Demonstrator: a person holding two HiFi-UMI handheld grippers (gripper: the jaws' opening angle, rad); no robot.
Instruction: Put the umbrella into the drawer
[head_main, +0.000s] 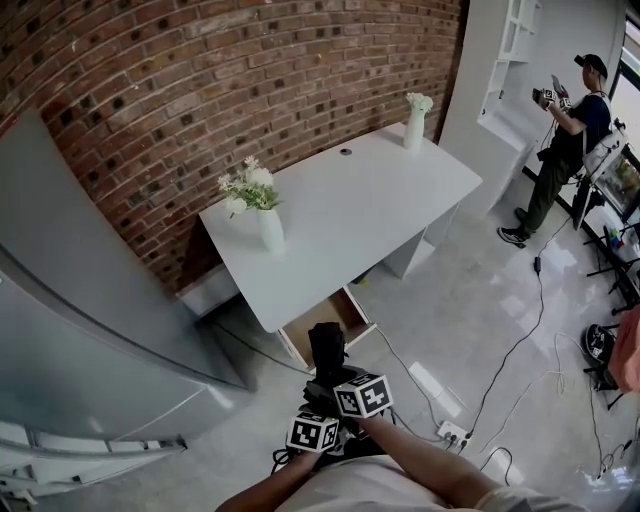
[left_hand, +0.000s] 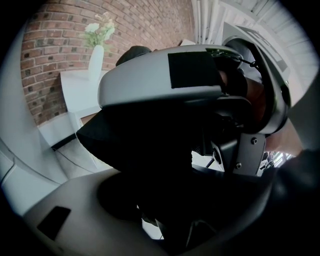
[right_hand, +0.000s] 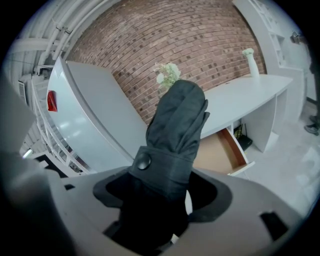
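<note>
A folded black umbrella (head_main: 327, 350) with a snap strap sticks out ahead of both grippers, its tip toward the open wooden drawer (head_main: 325, 320) under the white desk (head_main: 370, 210). In the right gripper view the umbrella (right_hand: 175, 130) rises from between the jaws of my right gripper (right_hand: 162, 197), shut on it, with the drawer (right_hand: 220, 150) beyond. My right gripper (head_main: 345, 385) sits just ahead of my left gripper (head_main: 318, 425). In the left gripper view my left gripper (left_hand: 165, 200) closes round the umbrella's dark lower end (left_hand: 150, 150); the right gripper's body fills the upper half.
Two white vases with flowers (head_main: 270, 228) (head_main: 415, 128) stand on the desk before a brick wall. A large grey cabinet (head_main: 80, 330) stands at the left. A person (head_main: 570, 130) stands at the back right. Cables and a power strip (head_main: 452, 432) lie on the floor at the right.
</note>
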